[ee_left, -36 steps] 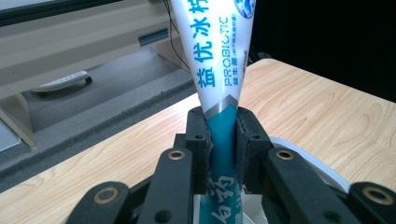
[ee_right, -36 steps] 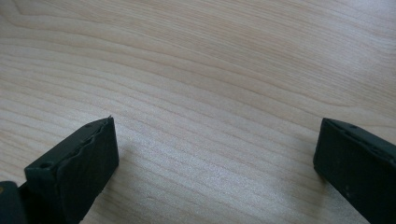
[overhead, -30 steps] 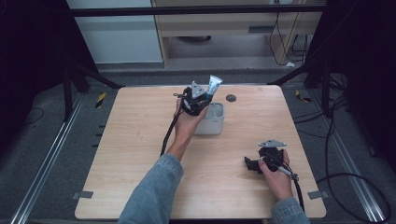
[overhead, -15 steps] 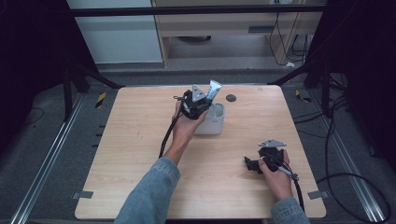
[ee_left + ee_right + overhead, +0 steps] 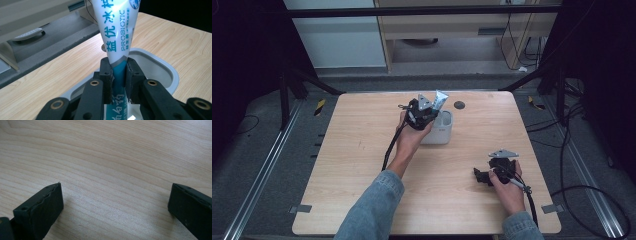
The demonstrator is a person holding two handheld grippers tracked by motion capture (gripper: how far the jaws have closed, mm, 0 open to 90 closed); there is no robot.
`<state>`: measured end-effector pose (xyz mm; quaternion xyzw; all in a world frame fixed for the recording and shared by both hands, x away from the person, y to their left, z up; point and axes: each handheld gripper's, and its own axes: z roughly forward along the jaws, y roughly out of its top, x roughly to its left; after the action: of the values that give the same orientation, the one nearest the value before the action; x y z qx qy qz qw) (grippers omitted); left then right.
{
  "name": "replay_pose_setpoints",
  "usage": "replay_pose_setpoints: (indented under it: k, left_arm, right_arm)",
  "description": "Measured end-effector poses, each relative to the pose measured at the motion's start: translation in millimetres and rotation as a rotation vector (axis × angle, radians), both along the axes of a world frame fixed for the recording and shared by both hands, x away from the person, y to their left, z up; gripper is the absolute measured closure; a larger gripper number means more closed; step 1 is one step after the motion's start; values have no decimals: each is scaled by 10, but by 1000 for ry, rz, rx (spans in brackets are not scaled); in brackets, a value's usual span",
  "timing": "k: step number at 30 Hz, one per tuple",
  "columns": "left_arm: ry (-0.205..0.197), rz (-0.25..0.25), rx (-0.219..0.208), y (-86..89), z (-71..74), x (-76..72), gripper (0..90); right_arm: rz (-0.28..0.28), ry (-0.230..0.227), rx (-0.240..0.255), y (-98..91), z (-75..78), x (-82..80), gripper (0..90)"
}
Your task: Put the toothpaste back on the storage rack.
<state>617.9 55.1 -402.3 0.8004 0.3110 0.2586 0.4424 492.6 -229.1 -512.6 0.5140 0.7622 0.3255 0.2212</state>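
Note:
My left gripper [image 5: 431, 112] is shut on a white and teal toothpaste tube [image 5: 441, 99]. In the left gripper view the jaws pinch the tube [image 5: 117, 32] at its teal band, and its flat crimped end points up and away. The tube stands upright over a white rounded container [image 5: 443, 134], whose rim [image 5: 160, 62] curves behind and below the jaws. My right gripper [image 5: 478, 176] rests low at the table's front right, held in a hand. In the right gripper view its jaws [image 5: 116, 202] stand wide apart over bare wood with nothing between them.
The light wooden table [image 5: 362, 150] bears a small dark round mark [image 5: 459, 105] near its far edge, right of the container. A black cable trails from each gripper. Beyond the table lie grey floor, metal rails and dark stands.

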Motion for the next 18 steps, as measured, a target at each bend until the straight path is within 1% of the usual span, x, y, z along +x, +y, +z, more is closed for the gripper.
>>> replay_pose_setpoints:
  k: [3,6,9,13,18]
  left_arm:
    - [12,-3,-6,-22,-13,-4,774]
    - [12,-5,-7,-35,-13,-7,774]
    - [21,-3,-1,-59,-17,-12,774]
    - [36,-5,18,-81,-44,-11,774]
    - [51,9,-3,-82,-58,6,774]
  right_arm:
    - [0,0,0,0,0,0,4]
    - [0,0,0,0,0,0,4]
    - [-1,1,-2,0,1,-1,4]
    - [0,1,-1,0,1,0,4]
    - [0,2,0,0,2,-1,4]
